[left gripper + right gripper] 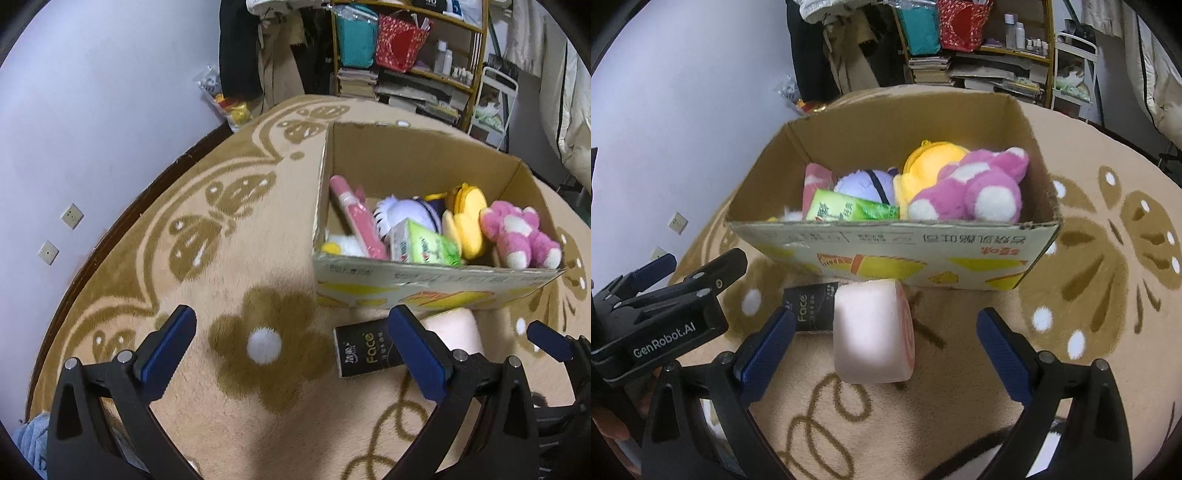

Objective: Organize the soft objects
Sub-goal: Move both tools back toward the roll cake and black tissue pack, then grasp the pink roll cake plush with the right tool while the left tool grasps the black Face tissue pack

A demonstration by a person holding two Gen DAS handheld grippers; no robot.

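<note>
Both the left hand-held gripper (295, 354) and right hand-held gripper (886, 345) gape wide, holding nothing.

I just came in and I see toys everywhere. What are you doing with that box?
A person is tidying soft things into a cardboard box on the rug, holding a gripper in each hand. The pink plush bear, a yellow plush, a green tissue pack and other soft toys are already inside. A pink roll-shaped cushion and a black tissue pack lie on the rug in front of the box. The right gripper is open around the cushion without touching it. The left gripper is open and holds nothing.
</note>
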